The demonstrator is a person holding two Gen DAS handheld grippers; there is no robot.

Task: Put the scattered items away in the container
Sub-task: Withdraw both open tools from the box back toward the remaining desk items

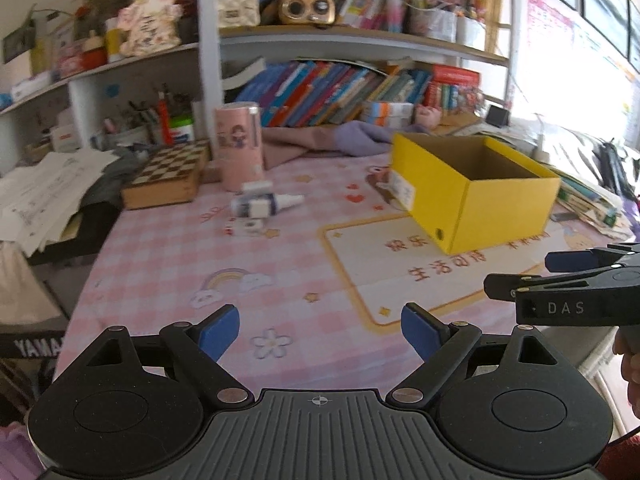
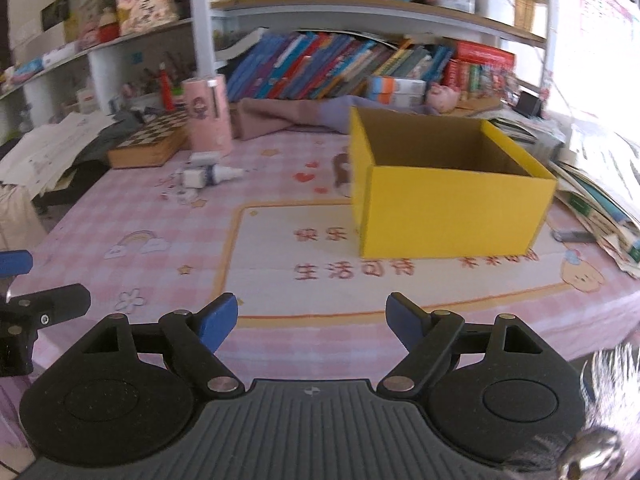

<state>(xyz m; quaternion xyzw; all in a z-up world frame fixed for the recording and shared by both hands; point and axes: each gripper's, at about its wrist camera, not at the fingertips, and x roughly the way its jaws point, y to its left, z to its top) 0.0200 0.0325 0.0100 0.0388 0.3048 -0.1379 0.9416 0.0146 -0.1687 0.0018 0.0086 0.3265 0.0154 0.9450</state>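
Two grippers are hovering side by side over the near edge of the pink checked tablecloth [image 2: 132,216], neither one gripping anything: the left gripper [image 1: 320,330] is holding its blue-padded fingers spread wide with only cloth between them, and the right gripper [image 2: 311,320] is gaping just as wide over the printed panel in the middle of the cloth. Plenty of bare cloth is lying between them and the yellow box [image 2: 452,208], which is sitting open-topped toward the right side of the table, with nothing showing inside it from these angles. Well apart from the box, toward the far left, the scattered items are lying in a small cluster: a white dropper bottle [image 1: 269,203] on its side, its tip pointing toward the box, with a few small white boxes [image 1: 249,227] touching or just beside it. Crowding that cluster from behind are a tall pink cylinder [image 1: 238,148] and a wooden chessboard case [image 1: 168,176]. Loose papers are overhanging the left edge, crumpled cloth is bunching along the back, and stacked books are pressing in at the right rim.
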